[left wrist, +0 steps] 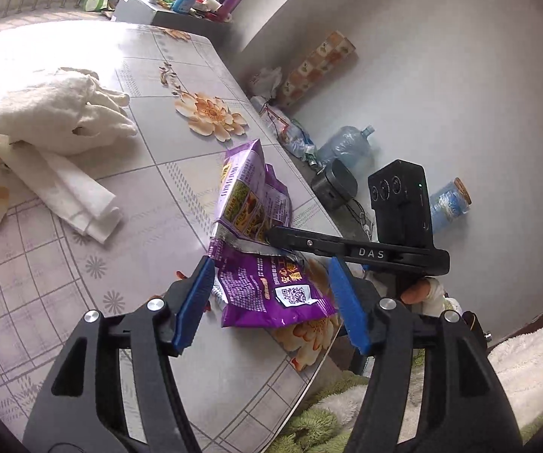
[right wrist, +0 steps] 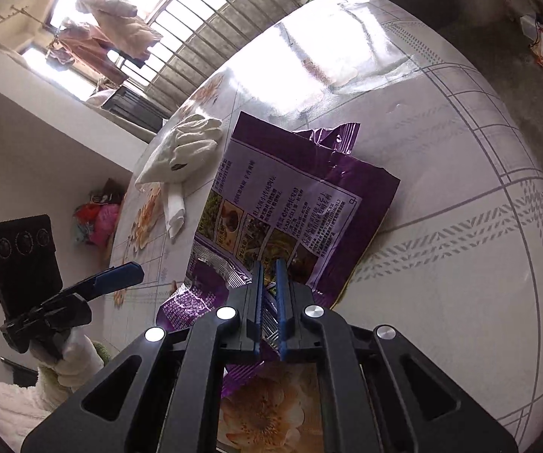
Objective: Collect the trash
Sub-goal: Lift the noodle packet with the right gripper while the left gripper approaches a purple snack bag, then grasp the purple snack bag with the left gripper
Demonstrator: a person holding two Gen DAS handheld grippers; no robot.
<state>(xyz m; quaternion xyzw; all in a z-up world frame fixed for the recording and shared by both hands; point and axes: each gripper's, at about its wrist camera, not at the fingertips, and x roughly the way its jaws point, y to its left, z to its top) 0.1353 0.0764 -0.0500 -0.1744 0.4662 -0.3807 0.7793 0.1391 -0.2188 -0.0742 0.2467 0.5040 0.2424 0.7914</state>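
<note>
The right gripper (right wrist: pixel 269 294) has its fingers pinching the purple snack bag (right wrist: pixel 290 207), which lies on the desk (right wrist: pixel 441 143) near its edge, long axis toward 12 o'clock. The left gripper (left wrist: pixel 271 302) is spread, the bag's near end between its fingers untouched. White cloth (left wrist: pixel 52 113) lies at 10 o'clock, well apart.

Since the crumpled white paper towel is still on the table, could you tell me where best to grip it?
Probably the folded strip end of the white paper towel: it lies flat, pointing toward the open left gripper. Come in low from the near side, one finger on each edge.
</note>
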